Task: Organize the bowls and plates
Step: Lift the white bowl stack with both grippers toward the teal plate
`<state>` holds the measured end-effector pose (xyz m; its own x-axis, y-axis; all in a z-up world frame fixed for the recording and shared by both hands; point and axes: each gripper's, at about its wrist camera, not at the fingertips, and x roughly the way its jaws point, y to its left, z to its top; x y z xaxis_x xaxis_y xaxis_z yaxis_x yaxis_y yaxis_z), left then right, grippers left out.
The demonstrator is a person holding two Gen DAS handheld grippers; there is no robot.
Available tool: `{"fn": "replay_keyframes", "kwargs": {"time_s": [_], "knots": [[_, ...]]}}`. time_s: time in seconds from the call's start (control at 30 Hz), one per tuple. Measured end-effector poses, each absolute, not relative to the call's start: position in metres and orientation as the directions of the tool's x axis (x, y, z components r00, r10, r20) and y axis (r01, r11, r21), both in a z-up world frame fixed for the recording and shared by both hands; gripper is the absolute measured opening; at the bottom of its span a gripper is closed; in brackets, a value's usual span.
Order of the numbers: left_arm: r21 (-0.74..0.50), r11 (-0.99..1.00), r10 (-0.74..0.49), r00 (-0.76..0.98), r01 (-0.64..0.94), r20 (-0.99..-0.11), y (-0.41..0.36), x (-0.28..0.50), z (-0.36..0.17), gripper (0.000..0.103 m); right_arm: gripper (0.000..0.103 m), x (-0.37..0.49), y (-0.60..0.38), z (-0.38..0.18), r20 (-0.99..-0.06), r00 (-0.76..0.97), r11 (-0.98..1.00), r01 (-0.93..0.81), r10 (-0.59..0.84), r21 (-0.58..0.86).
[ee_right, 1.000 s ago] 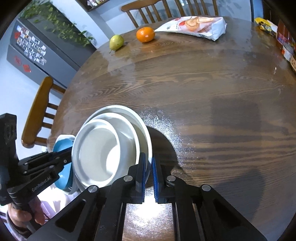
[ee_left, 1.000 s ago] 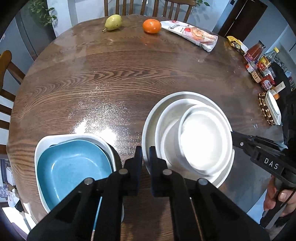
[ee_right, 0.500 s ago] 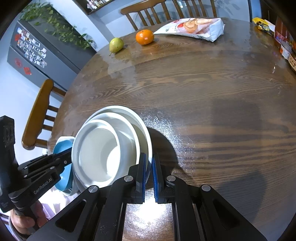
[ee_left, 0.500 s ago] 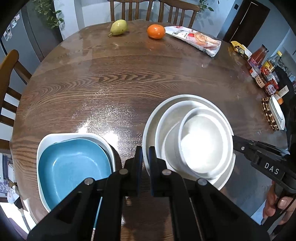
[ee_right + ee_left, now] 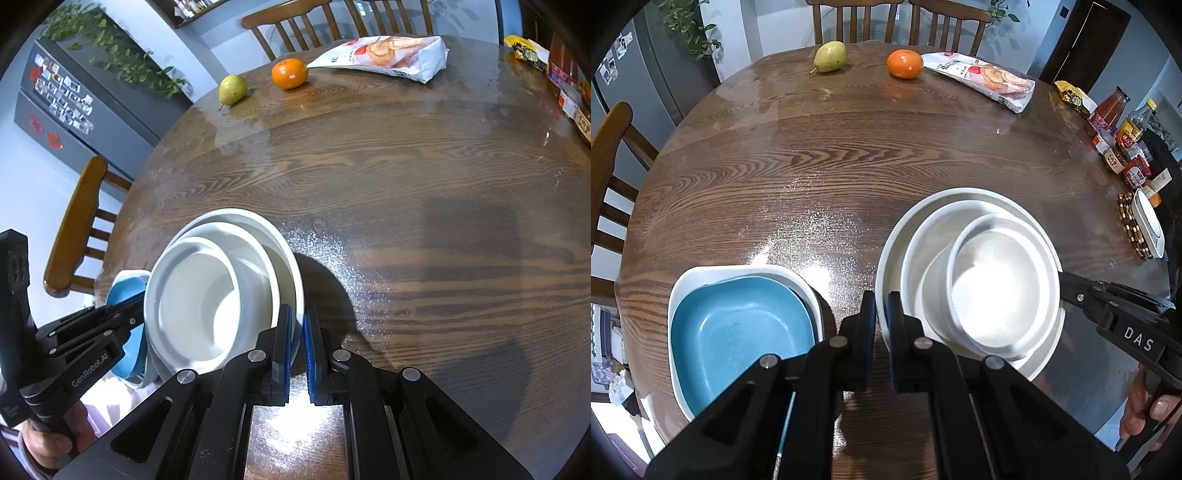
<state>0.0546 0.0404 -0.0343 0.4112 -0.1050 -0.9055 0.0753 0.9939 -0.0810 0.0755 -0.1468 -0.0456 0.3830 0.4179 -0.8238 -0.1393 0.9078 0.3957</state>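
A stack of white round dishes, a wide plate [image 5: 897, 236] with two nested bowls [image 5: 997, 288], is held between both grippers. My left gripper [image 5: 881, 306] is shut on the plate's left rim. My right gripper [image 5: 298, 321] is shut on the plate's [image 5: 291, 258] opposite rim; it shows at the right of the left wrist view [image 5: 1067, 284]. A blue square bowl [image 5: 738, 332] sits inside a white square bowl [image 5: 683, 288] on the table, left of the stack. The left gripper also shows in the right wrist view [image 5: 136, 306].
The round wooden table [image 5: 831, 155] carries a pear [image 5: 830, 56], an orange [image 5: 904, 63] and a snack bag [image 5: 982, 79] at the far side. Sauce bottles [image 5: 1119, 133] and a small white dish on a beaded mat [image 5: 1145, 229] stand at the right edge. Chairs [image 5: 613, 147] surround it.
Both grippers have risen with the white stack held between them; the table and far objects look farther away. The grip has not changed.
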Motion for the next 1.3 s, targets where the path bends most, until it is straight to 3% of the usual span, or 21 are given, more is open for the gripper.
{"fn": "replay_keyframes", "kwargs": {"time_s": [1.3], "knots": [[-0.068,0.996,-0.089,0.424,0.064,-0.901,0.042,0.0512,-0.0309,0.001,0.01,0.0704,-0.149,-0.0451,-0.825,0.386,0.911,-0.149,0.412,0.385]]}}
